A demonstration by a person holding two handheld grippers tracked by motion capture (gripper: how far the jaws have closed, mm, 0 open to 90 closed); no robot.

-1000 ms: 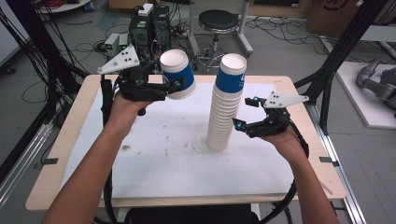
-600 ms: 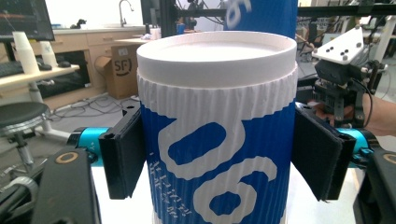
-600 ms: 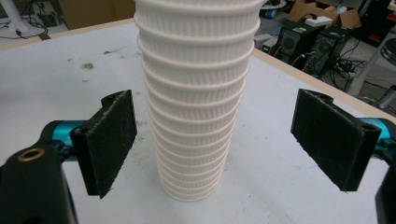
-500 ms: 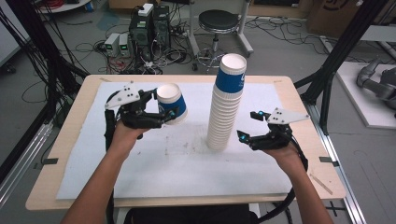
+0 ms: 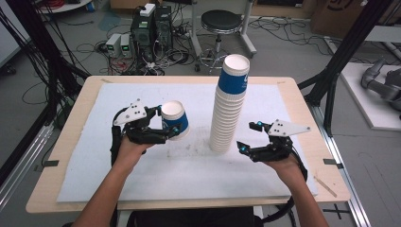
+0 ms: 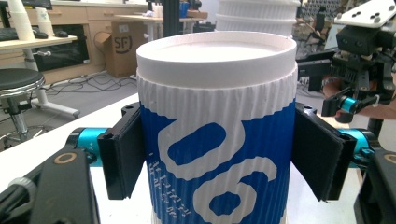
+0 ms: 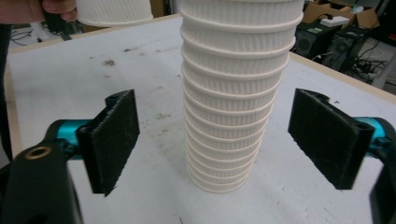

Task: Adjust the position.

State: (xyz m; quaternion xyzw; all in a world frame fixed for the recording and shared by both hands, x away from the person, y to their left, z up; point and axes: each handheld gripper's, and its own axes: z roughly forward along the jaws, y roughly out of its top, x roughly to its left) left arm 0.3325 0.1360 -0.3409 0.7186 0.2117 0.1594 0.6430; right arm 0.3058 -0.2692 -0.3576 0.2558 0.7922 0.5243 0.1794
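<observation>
**A:** How far had the work got at that moment?

**B:** One paper cup (image 5: pixel 174 120) was already off the stack of cups (image 5: pixel 229 106). The left gripper (image 5: pixel 166 128) held it by its ribbed sides, the fingers (image 6: pixel 122 156) pressed on the blue band, upside down and low over the white mat (image 5: pixel 94 175) on the surface (image 5: pixel 302 94), left of the stack and apart from it.

**B:** Whether the cup had touched down I could not tell; from above it looked a little tilted and very near the mat.

**A:** And the other hand?

**B:** The right gripper (image 5: pixel 248 137) sat just beside the foot of the stack. Its fingers (image 7: pixel 112 140) had just been closing, yet they stood wide on either side of the lowest cups with clear gaps, touching nothing.

**A:** So what remained?

**B:** By my reading, setting that one cup down and letting go, then steadying the tall stack to take the next. Nearly the whole stack was left, so the job seemed barely begun.
</observation>
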